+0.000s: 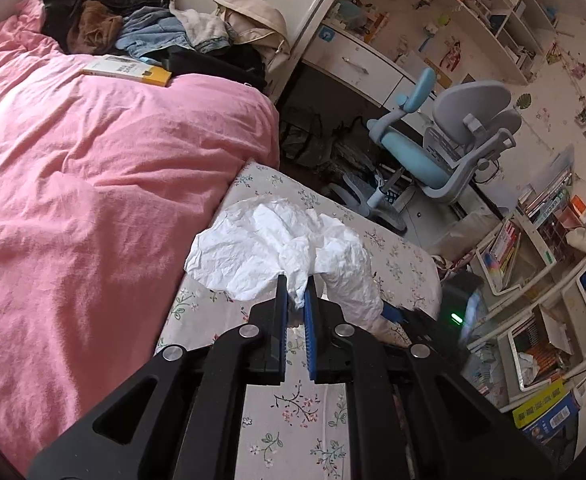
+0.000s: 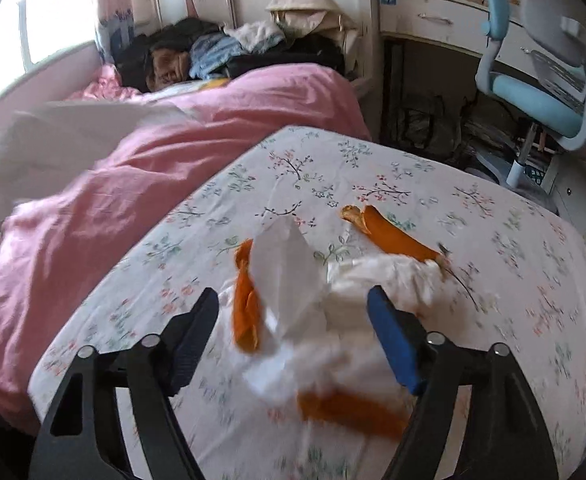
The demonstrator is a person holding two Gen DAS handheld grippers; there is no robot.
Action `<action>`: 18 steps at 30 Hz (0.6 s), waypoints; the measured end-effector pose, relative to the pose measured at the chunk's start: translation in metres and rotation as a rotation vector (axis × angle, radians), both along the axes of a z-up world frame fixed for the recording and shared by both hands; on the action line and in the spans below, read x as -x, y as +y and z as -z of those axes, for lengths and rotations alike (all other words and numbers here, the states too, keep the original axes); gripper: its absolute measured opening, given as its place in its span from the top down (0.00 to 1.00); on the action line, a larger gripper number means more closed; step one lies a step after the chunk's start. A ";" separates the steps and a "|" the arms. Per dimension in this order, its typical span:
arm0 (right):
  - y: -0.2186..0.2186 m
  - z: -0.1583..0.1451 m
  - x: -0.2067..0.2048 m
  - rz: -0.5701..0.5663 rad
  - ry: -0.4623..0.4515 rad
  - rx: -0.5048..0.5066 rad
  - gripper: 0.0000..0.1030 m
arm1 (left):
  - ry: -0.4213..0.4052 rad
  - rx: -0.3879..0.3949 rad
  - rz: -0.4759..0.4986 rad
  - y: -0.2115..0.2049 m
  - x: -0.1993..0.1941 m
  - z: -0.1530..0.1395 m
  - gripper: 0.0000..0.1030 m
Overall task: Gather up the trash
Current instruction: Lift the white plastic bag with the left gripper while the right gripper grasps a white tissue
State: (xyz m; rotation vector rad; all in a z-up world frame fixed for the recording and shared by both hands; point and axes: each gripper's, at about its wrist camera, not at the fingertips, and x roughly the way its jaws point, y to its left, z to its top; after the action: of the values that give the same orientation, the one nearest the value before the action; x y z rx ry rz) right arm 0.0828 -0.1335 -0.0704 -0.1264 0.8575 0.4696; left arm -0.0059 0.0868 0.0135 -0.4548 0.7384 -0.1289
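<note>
With the left gripper (image 1: 296, 300) clamped on a crumpled white bag (image 1: 277, 248) above the floral sheet (image 1: 293, 420), the right gripper (image 2: 293, 308) – jaws apart – straddles tissues (image 2: 289, 280) and orange peel (image 2: 245, 300), seemingly not yet pinched – next, close and lift into the bag.

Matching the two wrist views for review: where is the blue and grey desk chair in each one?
Left wrist: the desk chair is right of centre, beyond the floral sheet's far corner.
Right wrist: the chair is at the upper right edge, partly cut off.
Shared landmark: the pink duvet.
</note>
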 end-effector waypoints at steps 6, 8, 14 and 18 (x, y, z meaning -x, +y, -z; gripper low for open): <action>-0.015 -0.015 0.003 -0.004 0.000 -0.043 0.96 | -0.009 -0.002 0.006 0.001 0.002 -0.004 0.93; -0.023 -0.027 0.008 0.009 -0.022 -0.083 0.96 | -0.016 0.005 0.006 0.002 0.004 -0.006 0.93; -0.043 -0.071 0.036 0.021 -0.102 -0.156 0.96 | -0.035 0.012 0.022 0.001 0.012 -0.012 0.93; -0.053 -0.092 0.053 0.023 -0.114 -0.206 0.96 | -0.042 0.024 0.028 0.001 0.021 -0.014 0.93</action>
State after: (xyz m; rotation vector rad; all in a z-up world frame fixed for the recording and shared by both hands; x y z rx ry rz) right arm 0.0298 -0.1866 0.0213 0.0453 0.6942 0.5213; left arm -0.0271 0.0881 0.0272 -0.4635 0.7028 -0.1733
